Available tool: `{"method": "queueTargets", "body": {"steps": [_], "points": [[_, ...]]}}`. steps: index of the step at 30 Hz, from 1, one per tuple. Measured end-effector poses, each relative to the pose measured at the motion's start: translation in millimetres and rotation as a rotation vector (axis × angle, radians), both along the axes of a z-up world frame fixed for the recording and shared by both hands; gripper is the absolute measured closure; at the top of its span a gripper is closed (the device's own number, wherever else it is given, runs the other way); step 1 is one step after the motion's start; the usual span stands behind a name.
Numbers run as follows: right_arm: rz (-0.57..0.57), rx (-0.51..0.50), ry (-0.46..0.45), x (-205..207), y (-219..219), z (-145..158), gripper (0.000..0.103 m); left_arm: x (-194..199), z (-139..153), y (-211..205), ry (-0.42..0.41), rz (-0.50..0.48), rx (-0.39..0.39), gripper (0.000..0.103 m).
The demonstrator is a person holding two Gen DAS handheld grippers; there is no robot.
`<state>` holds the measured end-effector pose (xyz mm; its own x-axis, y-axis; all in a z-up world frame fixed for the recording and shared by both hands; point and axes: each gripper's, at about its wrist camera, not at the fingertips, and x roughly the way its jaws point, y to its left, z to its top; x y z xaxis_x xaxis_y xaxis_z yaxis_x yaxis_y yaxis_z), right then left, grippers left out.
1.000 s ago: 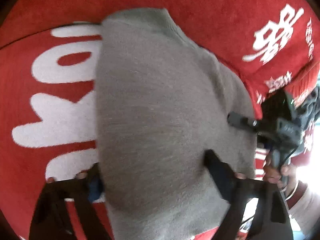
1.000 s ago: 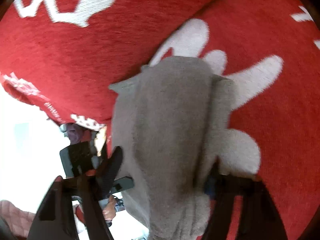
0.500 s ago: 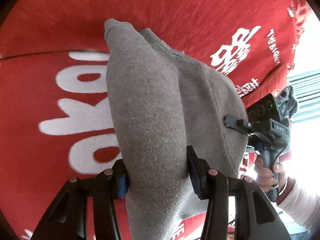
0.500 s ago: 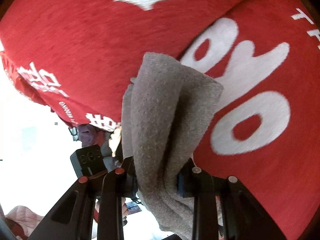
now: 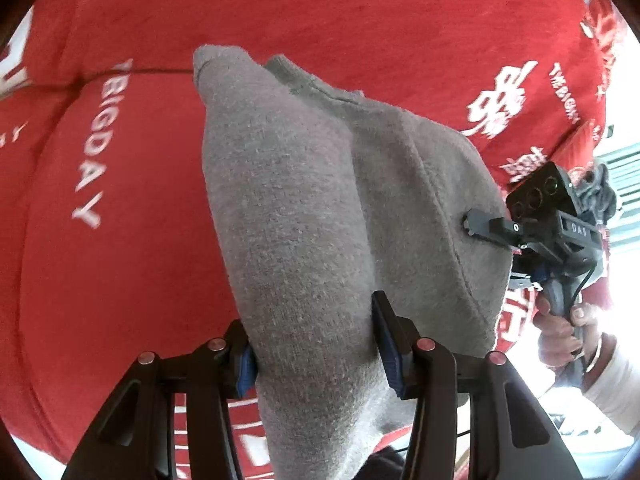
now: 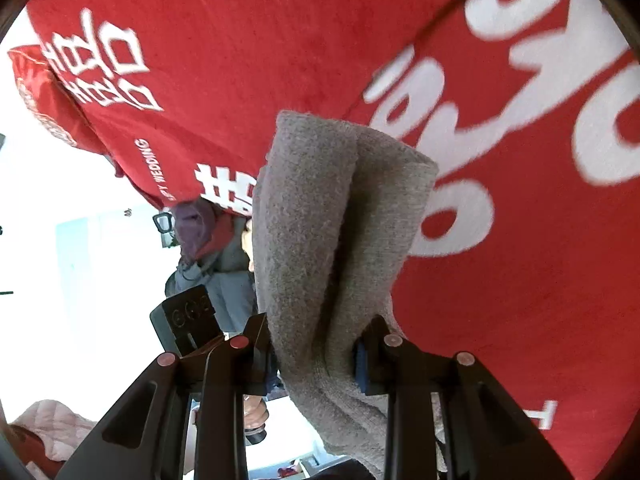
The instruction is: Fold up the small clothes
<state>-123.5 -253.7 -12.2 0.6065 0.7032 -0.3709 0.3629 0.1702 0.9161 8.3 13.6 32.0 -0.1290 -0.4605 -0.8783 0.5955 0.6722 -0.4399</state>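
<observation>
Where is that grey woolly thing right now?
The grey garment hangs above the red blanket, pinched between the left gripper and the right gripper, filling the middle of both views.

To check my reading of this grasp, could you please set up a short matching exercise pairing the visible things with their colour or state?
Things:
1. left gripper
2. grey garment
3. blanket
4. right gripper's handle

States:
A. red with white lettering
B. held in a bare hand
C. jaws closed on bunched cloth
D. lifted, pinched at two places

Pairs: 1-C, 2-D, 3-A, 4-B. The right gripper grips the garment too.
</observation>
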Motion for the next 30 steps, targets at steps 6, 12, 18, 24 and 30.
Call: {"method": "queueTargets", "body": {"steps": [6, 12, 18, 24, 30], "points": [[0.052, -0.050, 0.112, 32, 22, -43, 0.071, 16, -38, 21, -0.007, 0.076, 0.093, 0.052], [0.048, -0.178, 0.226, 36, 6, -49, 0.061, 12, -31, 18, -0.083, 0.077, 0.142, 0.040], [-0.012, -0.304, 0.266, 6, -8, -19, 0.050, 15, -13, 22, -0.219, 0.123, 0.188, 0.001], [0.042, -0.254, 0.248, -7, 19, -12, 0.050, 25, -2, 23, -0.220, 0.178, 0.169, 0.001], [0.158, -0.346, 0.276, 14, 48, -18, 0.092, 30, 5, 29, -0.197, 0.222, 0.152, 0.001]]}}
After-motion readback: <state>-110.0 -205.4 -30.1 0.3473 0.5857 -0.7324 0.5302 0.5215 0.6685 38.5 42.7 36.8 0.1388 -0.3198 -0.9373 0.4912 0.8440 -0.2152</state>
